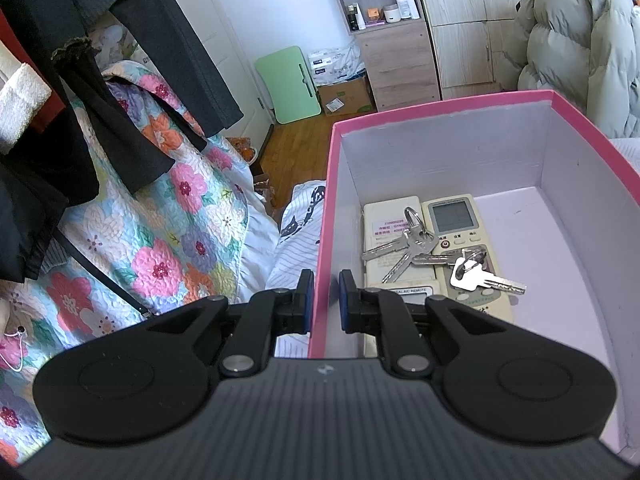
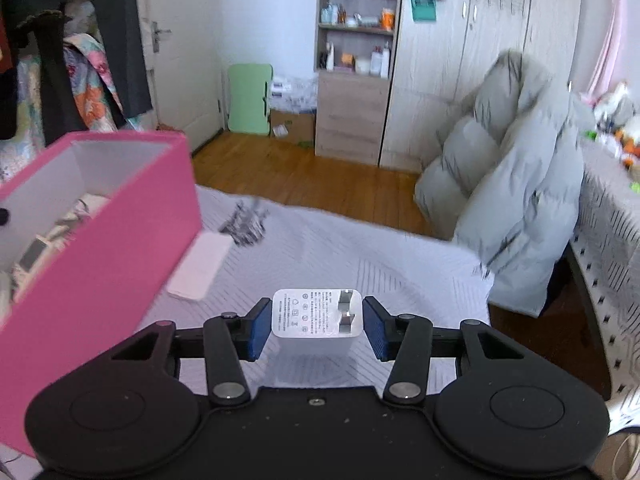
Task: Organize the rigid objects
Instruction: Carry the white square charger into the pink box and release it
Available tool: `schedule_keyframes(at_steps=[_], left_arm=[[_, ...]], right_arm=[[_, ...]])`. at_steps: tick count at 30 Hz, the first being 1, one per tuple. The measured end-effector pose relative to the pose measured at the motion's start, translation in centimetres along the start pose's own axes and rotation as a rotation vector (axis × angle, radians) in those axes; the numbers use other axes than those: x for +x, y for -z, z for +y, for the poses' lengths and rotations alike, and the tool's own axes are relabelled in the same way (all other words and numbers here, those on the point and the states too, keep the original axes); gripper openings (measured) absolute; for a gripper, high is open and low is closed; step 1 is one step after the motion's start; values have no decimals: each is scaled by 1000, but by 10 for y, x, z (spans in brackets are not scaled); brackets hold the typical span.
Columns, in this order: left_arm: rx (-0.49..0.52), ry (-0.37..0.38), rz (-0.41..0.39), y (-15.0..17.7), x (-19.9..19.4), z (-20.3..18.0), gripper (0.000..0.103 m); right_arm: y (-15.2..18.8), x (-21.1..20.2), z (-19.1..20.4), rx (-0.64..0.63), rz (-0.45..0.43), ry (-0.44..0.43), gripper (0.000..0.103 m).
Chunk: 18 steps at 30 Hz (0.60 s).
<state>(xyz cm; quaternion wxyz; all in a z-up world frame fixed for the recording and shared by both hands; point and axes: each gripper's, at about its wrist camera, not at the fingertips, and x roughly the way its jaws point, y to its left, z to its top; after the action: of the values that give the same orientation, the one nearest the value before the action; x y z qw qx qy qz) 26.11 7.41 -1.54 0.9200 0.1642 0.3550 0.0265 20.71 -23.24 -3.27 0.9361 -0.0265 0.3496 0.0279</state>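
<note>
Left hand-held gripper clamped on box wall. Right hand-held gripper clamped on charger, right of box, above bed. Remotes, keys inside box. Phone beside box.

Both tools are matte black: left tool, right tool. Each has 2 linkage arms on silver pivot pins, 2 round housings, blue textured pads. Ribbed grey body on the left; dusty flat plate with 1 centre screw on the right.
</note>
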Motion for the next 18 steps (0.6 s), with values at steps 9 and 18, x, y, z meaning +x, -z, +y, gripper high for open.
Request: schedule_keyframes(at_steps=[9,18], left_arm=[[-15,7,-15,-1,-2,0,11],[-26,18,-18,0,-1,1,11]], right_arm=[[-31,-70,47,-60,-144,-136,54],[-46,-80,104,-124,-107,-408,54]])
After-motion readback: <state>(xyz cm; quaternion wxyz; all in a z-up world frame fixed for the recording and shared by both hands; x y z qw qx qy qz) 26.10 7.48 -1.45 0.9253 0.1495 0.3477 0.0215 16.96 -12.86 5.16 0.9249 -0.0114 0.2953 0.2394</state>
